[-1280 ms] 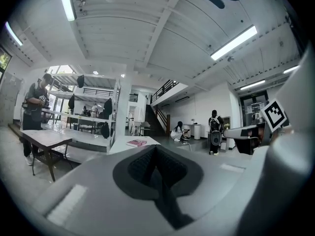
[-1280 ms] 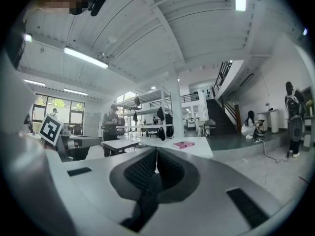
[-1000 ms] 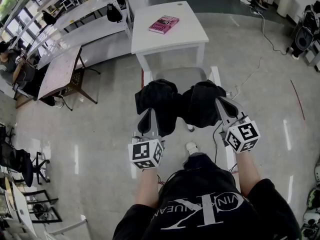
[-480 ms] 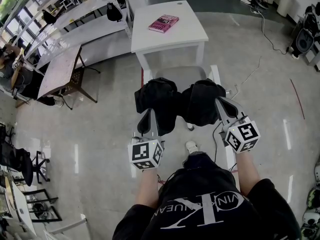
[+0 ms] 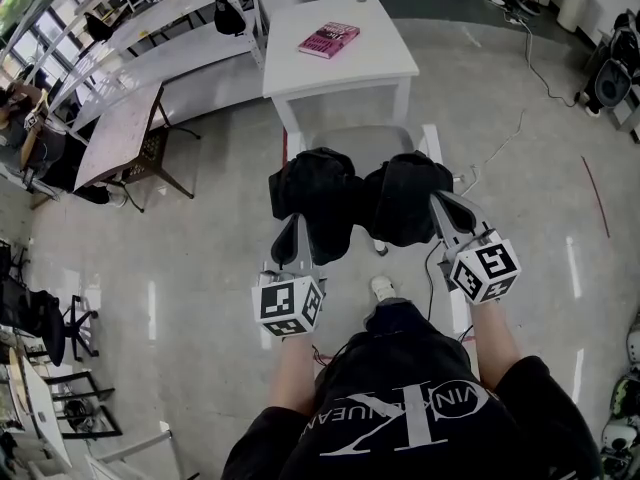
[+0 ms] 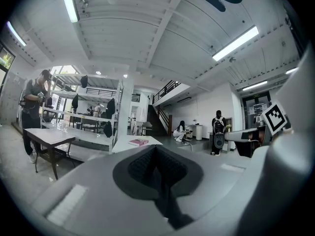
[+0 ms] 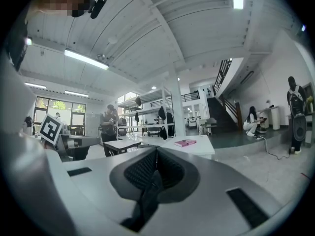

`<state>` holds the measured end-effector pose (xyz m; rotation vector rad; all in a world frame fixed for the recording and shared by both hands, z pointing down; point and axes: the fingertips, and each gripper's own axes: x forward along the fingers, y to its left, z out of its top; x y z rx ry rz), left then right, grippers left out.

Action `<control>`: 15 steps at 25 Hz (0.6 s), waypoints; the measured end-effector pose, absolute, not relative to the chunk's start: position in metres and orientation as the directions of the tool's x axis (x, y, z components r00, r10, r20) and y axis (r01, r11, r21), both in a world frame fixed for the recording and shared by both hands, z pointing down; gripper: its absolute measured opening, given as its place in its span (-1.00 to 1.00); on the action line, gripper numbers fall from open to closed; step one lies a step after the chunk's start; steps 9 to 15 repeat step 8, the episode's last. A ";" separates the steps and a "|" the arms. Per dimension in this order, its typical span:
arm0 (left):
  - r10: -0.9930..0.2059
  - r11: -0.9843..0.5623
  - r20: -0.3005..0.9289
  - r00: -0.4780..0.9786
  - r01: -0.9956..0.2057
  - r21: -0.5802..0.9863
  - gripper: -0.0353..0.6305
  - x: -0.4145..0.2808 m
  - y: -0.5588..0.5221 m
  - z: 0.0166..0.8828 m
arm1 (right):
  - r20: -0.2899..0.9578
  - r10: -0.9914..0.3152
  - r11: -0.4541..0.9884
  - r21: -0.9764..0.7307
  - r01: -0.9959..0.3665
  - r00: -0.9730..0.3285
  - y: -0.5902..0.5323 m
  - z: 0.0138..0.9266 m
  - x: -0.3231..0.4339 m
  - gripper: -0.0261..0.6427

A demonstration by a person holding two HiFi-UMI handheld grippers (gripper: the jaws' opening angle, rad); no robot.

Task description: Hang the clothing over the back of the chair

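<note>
A black garment [image 5: 345,203] hangs bunched in two lumps between my grippers, above the seat of a white chair [image 5: 355,143]. In the head view my left gripper [image 5: 300,226] is shut on the left lump and my right gripper [image 5: 441,204] on the right lump. Both point level, away from the person. Seen from the left gripper [image 6: 156,149], the jaws are closed with a thin dark strip of cloth [image 6: 165,195] pinched between them. The right gripper [image 7: 156,151] shows the same, with a dark fold of the garment [image 7: 146,195] in its closed jaws. The garment hides the chair's back.
A white table [image 5: 380,63] with a pink book [image 5: 328,40] stands just beyond the chair. A brown-topped desk [image 5: 120,143] and long white benches [image 5: 170,53] lie to the left, with a seated person [image 5: 20,133]. Cables [image 5: 520,38] run over the floor on the right.
Both grippers keep their hold on the garment in the same place. Only the head view has tipped slightly, so the table sits a little higher in the picture.
</note>
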<state>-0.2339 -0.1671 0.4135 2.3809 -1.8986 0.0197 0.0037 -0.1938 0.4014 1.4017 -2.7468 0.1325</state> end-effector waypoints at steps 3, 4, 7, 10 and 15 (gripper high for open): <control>-0.973 -0.216 0.072 0.220 -0.974 0.068 -0.86 -0.236 -0.167 0.414 | 0.088 -0.805 0.584 -0.054 -0.810 -0.587 -0.194 0.402 0.002 -0.88; -0.973 -0.215 0.073 0.220 -0.974 0.068 -0.86 -0.236 -0.167 0.415 | 0.089 -0.805 0.584 -0.054 -0.810 -0.587 -0.195 0.403 0.002 -0.88; -0.973 -0.214 0.076 0.219 -0.974 0.068 -0.86 -0.236 -0.167 0.420 | 0.089 -0.805 0.584 -0.055 -0.810 -0.587 -0.195 0.407 0.003 -0.88; -0.973 -0.214 0.076 0.218 -0.975 0.068 -0.86 -0.236 -0.167 0.421 | 0.090 -0.805 0.584 -0.055 -0.810 -0.587 -0.195 0.409 0.003 -0.88; -0.973 -0.214 0.076 0.218 -0.975 0.068 -0.86 -0.236 -0.167 0.421 | 0.090 -0.805 0.584 -0.055 -0.810 -0.587 -0.195 0.409 0.003 -0.88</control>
